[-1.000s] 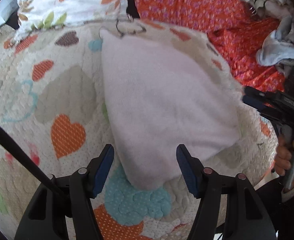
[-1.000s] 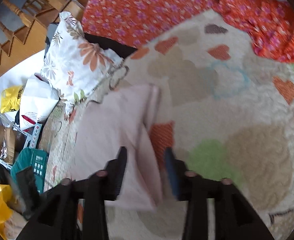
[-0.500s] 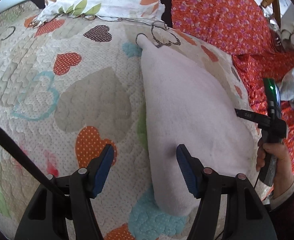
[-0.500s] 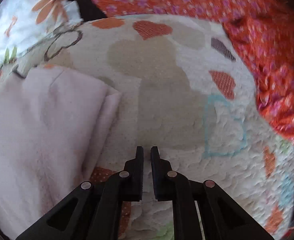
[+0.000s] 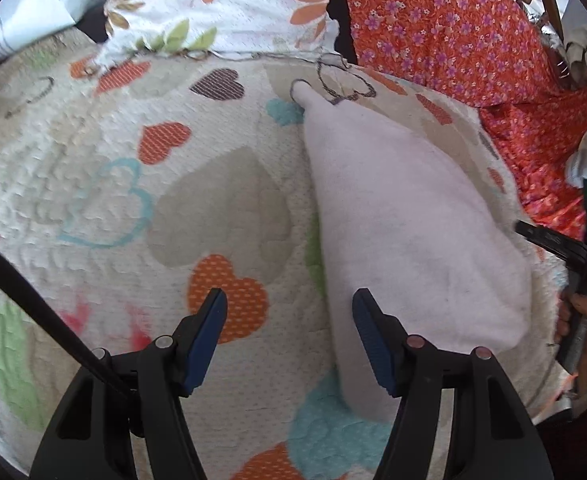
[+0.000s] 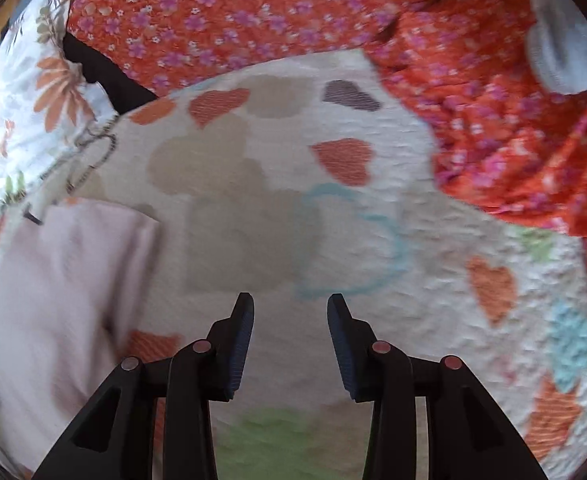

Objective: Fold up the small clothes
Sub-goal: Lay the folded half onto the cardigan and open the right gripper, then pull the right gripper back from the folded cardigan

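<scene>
A folded pale pink garment [image 5: 405, 224] lies flat on a heart-patterned quilt [image 5: 125, 200]. In the left wrist view it stretches from the middle to the right edge. My left gripper [image 5: 289, 320] is open and empty, just above the quilt, its right finger over the garment's near left edge. In the right wrist view the garment [image 6: 65, 292] lies at the left. My right gripper [image 6: 289, 320] is open and empty over the bare quilt [image 6: 373, 340], to the right of the garment. The right gripper also shows at the right edge of the left wrist view [image 5: 553, 240].
A floral white pillow [image 5: 213, 4] lies at the back of the quilt. An orange flowered cloth [image 5: 473, 40] covers the back right, also in the right wrist view [image 6: 293, 12]. Grey-white clothes [image 6: 565, 52] lie on it at the far right.
My left gripper has drifted left, so the garment now sits to its right. My right gripper swung right off the garment, shut, and has opened again over the bare quilt.
</scene>
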Demonstrator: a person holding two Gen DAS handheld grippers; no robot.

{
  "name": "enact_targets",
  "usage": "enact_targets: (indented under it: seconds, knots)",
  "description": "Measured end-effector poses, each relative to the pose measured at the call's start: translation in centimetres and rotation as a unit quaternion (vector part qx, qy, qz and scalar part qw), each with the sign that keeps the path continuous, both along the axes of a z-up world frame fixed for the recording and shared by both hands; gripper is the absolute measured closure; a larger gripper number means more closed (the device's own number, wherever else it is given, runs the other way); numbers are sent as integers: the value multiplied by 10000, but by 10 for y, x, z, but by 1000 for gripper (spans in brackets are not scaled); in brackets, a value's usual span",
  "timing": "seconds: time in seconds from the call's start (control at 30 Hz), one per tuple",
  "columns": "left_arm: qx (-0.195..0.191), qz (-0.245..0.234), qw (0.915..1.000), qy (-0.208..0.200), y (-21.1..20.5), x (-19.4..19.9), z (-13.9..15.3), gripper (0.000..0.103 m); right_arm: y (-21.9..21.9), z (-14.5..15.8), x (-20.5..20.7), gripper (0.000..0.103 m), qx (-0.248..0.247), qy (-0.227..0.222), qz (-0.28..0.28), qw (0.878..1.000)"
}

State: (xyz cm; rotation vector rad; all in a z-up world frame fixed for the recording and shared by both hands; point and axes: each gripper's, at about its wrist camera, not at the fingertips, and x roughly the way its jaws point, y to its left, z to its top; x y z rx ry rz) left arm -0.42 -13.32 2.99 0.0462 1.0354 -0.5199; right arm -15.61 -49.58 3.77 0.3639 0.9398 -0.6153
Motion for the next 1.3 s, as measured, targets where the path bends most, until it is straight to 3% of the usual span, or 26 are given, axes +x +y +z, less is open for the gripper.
enact_targets:
  seconds: [0.27, 0.43, 0.57, 0.7, 1.0, 1.3]
  knots:
    - [468, 209, 9979, -387, 8, -6, -2, 39, 3, 5, -45, 57, 121, -141, -110, 9998]
    - [646, 146, 9950, -747, 5, -22, 6, 38, 41, 28, -42, 52, 222, -533, 328, 9978]
    - [732, 122, 9933, -883, 4, -34, 9, 37, 84, 39, -30, 45, -260, -481, 839, 9950]
    - [744, 145, 9930, -911, 6, -47, 10, 36, 118, 46, -28, 45, -628, -462, 1176, 9900]
    - [793, 171, 9950, -576, 9, -68, -5, 36, 168, 38, -45, 40, -27, -654, 1437, 9875]
    - [803, 173, 9958, -415, 7, -68, -13, 36, 192, 23, -44, 40, -209, -421, 1654, 9851]
